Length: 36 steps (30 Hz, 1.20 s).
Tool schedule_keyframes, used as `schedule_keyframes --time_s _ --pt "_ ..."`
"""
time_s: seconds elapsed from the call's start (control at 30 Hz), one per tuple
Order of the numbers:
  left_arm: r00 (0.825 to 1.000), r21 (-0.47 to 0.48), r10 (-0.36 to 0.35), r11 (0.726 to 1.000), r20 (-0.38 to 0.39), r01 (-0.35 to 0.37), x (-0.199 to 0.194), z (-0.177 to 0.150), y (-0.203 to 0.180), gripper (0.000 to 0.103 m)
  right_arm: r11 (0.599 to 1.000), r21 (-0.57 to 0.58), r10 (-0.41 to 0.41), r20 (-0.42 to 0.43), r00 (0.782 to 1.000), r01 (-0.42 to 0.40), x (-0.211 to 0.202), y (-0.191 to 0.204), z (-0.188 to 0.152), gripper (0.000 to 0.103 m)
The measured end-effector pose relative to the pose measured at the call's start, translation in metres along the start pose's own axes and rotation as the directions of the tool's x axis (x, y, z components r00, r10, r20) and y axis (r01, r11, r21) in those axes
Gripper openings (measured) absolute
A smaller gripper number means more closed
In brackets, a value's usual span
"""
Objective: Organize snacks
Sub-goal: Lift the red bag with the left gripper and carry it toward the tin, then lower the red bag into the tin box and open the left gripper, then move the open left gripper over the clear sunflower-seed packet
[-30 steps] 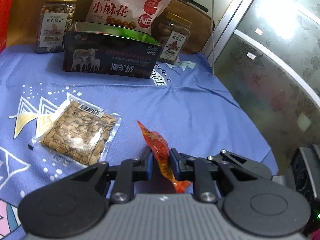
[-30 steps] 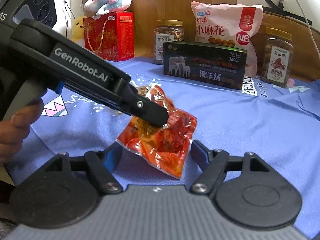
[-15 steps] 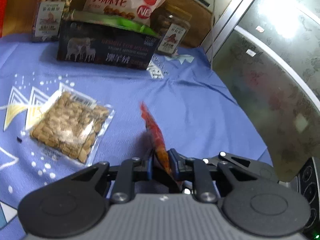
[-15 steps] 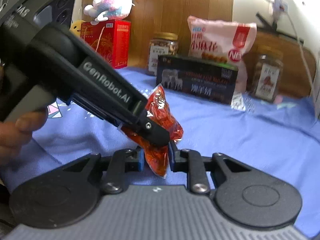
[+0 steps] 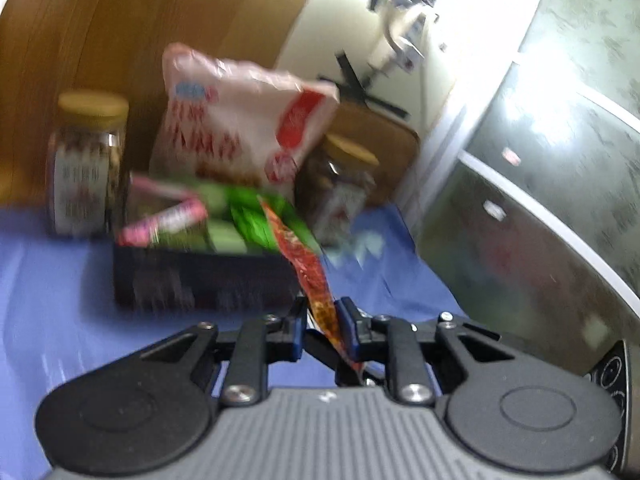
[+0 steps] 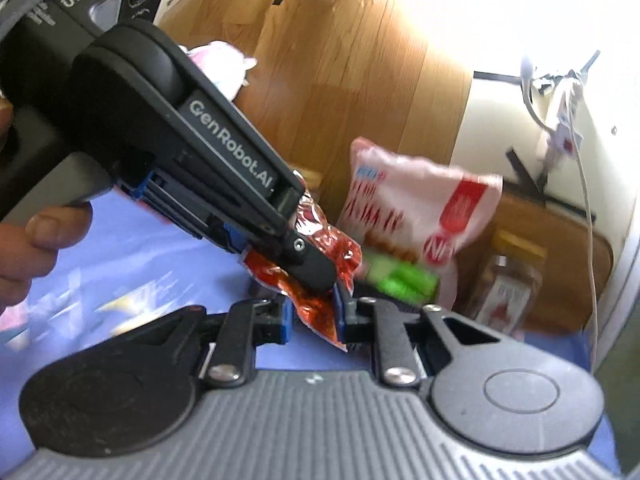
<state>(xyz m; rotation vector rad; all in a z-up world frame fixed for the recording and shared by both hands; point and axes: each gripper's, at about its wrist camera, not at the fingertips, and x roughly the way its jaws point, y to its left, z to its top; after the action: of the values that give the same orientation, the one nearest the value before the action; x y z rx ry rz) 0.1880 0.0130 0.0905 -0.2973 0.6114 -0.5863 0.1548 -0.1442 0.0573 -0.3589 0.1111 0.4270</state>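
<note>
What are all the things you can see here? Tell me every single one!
Snack packet: one, red-orange, held up between both grippers.
Box: one, dark, open, on the blue cloth, with green and pink packets inside.
Big bag: one, white and red, standing behind the box.
Jars: two, clear with yellow lids, one on each side of the bag.
Plush toy: one, pink and white, at the back, mostly hidden.
Left gripper: black, shut on the packet.
Right gripper: black, pinching the packet.
Hand: one, holding the left gripper's handle.

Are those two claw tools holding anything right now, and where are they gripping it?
Both hold one red snack packet. The left gripper pinches its lower part, the packet standing edge-on between the jaws. The right gripper clamps its bottom edge.
</note>
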Motion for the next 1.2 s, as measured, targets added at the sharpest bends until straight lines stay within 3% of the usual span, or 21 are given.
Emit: schedule_keyframes --time_s 0.07,0.1,0.13,0.2,0.27,0.37,0.47,0.77,0.87,0.97,1.2 --pt "0.999 -0.005 0.039 0.999 0.018 -0.039 0.02 0.024 0.013 0.019 1.0 0.023 0.007 -0.013 1.0 -0.007 0.031 -0.012 0.01 0.023" --pt "0.997 0.004 0.066 0.998 0.025 -0.067 0.03 0.033 0.019 0.024 1.0 0.029 0.003 -0.026 1.0 -0.003 0.049 -0.017 0.014 0.023" --pt "0.993 0.028 0.114 0.993 0.031 -0.115 0.044 0.043 0.025 0.037 1.0 0.029 -0.008 -0.042 0.999 0.009 0.066 -0.019 0.015 0.024" --pt "0.968 0.061 0.249 0.966 0.032 -0.25 0.071 0.054 0.039 0.041 0.999 0.034 -0.033 -0.09 0.995 0.037 0.093 -0.023 0.013 0.032" --pt "0.947 0.066 0.322 0.945 -0.007 -0.321 0.09 0.057 0.052 0.039 0.996 0.08 -0.018 -0.11 0.994 0.027 0.097 -0.026 0.006 0.032" --pt "0.957 0.027 0.289 0.957 -0.017 -0.289 0.084 0.049 0.062 0.041 0.991 0.133 -0.004 -0.085 0.996 0.016 0.077 -0.025 -0.005 0.036" --pt "0.95 0.018 0.313 0.95 -0.004 -0.313 0.07 0.037 0.057 0.041 0.976 0.217 0.014 -0.086 0.996 0.005 0.057 -0.025 -0.014 0.037" --pt "0.923 0.061 0.382 0.921 0.034 -0.384 0.008 -0.009 0.014 0.043 0.847 0.53 0.077 -0.198 0.977 0.04 -0.004 -0.023 -0.056 0.045" --pt "0.921 0.074 0.39 0.919 -0.007 -0.388 0.003 -0.031 0.003 0.043 0.831 0.554 0.093 -0.239 0.966 0.057 -0.015 -0.014 -0.068 0.045" --pt "0.908 0.089 0.419 0.906 -0.03 -0.415 0.0 -0.05 -0.004 0.043 0.827 0.558 0.076 -0.229 0.97 0.067 -0.03 -0.007 -0.07 0.045" --pt "0.875 0.113 0.484 0.87 -0.011 -0.479 -0.009 -0.076 -0.013 0.045 0.82 0.566 0.04 -0.216 0.975 0.092 -0.041 -0.004 -0.079 0.049"
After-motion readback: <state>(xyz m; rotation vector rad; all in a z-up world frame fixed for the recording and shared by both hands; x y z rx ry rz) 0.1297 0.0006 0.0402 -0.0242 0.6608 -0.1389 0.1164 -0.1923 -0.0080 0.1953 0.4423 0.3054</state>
